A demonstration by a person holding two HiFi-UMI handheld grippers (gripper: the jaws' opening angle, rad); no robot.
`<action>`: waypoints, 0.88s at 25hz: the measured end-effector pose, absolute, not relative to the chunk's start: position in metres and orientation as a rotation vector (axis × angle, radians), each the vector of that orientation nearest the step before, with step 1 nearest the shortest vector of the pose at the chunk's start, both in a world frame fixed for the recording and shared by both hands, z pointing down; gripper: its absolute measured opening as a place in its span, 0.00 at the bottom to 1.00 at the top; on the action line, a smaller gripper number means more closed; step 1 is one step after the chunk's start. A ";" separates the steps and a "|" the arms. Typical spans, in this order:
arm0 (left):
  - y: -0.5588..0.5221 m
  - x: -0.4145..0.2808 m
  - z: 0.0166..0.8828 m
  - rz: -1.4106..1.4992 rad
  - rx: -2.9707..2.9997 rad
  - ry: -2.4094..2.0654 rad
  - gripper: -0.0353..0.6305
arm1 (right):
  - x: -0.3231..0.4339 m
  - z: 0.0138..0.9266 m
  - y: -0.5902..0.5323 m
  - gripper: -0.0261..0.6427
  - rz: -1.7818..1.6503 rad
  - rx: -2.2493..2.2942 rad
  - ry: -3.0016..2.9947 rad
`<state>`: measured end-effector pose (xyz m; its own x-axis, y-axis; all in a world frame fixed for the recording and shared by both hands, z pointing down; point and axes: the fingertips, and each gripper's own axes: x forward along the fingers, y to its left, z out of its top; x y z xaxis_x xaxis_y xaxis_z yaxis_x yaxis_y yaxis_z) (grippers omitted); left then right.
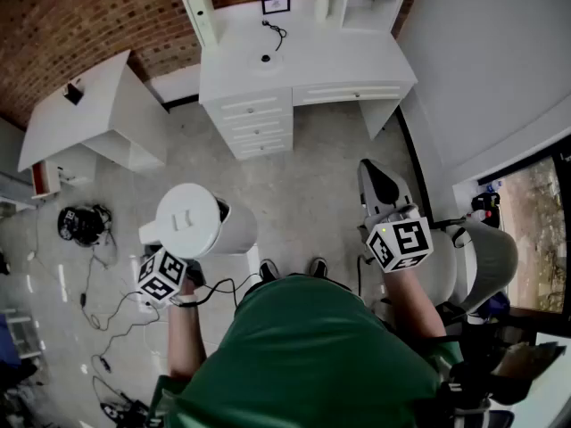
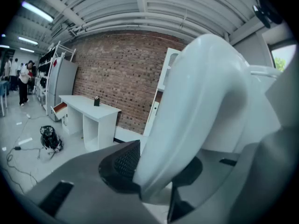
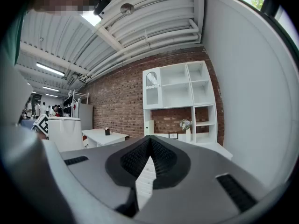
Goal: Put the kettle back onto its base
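Observation:
A white kettle (image 1: 198, 220) hangs in the air over the floor, carried by its handle (image 2: 196, 106). My left gripper (image 1: 171, 255) is shut on that handle, and in the left gripper view (image 2: 156, 174) the pads press it from both sides. The kettle's round base (image 1: 266, 59), with a dark cord, sits on the white desk (image 1: 330, 56) far ahead. My right gripper (image 1: 369, 169) is held level to the right, its jaws shut with nothing between them (image 3: 148, 143). The kettle (image 3: 65, 132) also shows at the left of the right gripper view.
A second white desk (image 1: 89, 105) stands at the left against the brick wall. A dark helmet-like object (image 1: 82, 223) and loose cables (image 1: 107, 306) lie on the floor at the left. A grey chair (image 1: 489, 257) is at the right. People (image 2: 23, 80) stand far off.

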<state>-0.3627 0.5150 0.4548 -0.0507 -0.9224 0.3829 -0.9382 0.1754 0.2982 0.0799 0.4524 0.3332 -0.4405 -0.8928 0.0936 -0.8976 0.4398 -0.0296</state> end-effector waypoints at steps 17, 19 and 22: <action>0.523 -0.275 0.445 -0.017 1.677 -2.020 0.26 | 0.168 0.345 0.441 0.07 0.101 1.544 -2.683; 0.520 -0.269 0.442 -0.009 1.687 -2.027 0.26 | 0.178 0.348 0.439 0.07 0.120 1.556 -2.674; 0.510 -0.262 0.443 0.018 1.699 -2.010 0.26 | 0.191 0.353 0.436 0.07 0.153 1.590 -2.650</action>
<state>-0.2617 0.5103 0.4432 -0.0925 -0.9200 0.3808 -0.9266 0.2195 0.3053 0.1908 0.4360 0.3535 -0.4710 -0.8774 0.0910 -0.8821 0.4672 -0.0606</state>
